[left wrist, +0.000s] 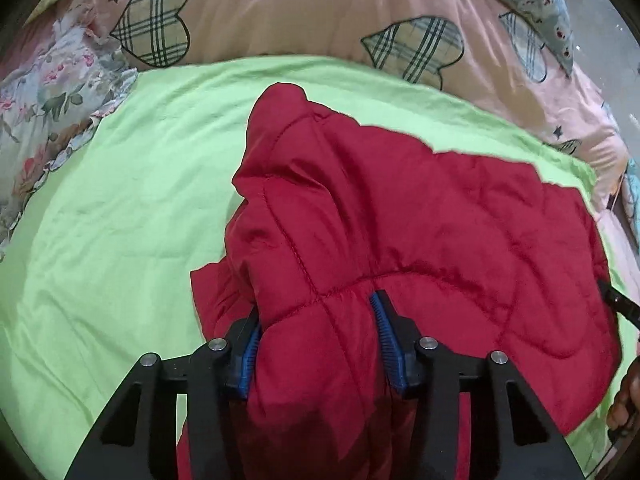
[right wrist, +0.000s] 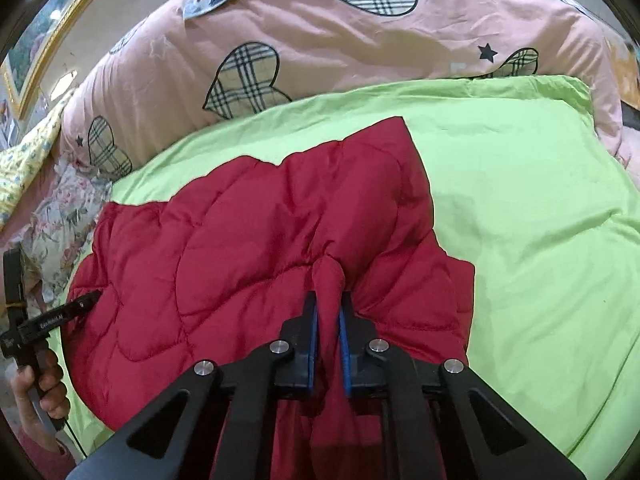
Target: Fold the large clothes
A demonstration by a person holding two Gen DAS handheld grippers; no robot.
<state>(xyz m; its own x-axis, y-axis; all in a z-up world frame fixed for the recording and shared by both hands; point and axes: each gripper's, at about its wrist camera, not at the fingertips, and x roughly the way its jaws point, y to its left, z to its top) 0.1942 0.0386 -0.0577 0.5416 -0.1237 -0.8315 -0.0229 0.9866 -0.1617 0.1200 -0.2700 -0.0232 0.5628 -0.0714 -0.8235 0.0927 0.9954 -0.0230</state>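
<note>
Left wrist view has the left gripper (left wrist: 316, 344) clamped on a thick roll of the red quilted jacket (left wrist: 400, 232), its blue pads (left wrist: 386, 332) spread fairly wide by the padding between them. The jacket lies on the green sheet (left wrist: 120, 200), running from 6 o'clock up toward 12 and off to 3.

Right wrist view has the right gripper (right wrist: 328, 340) nearly closed on a thin pinched ridge of the same jacket (right wrist: 240, 248), with green sheet (right wrist: 540, 220) at 3 o'clock.

It looks soft, puffy and light, with a slick shell likely to slide; hems and stitched seams should give the firmest hold.

Only the right view shows the left gripper from outside at 9 o'clock, with the hand (right wrist: 40, 384) on its handle. Only the left view shows the upright bunched end at 12 o'clock.
</note>
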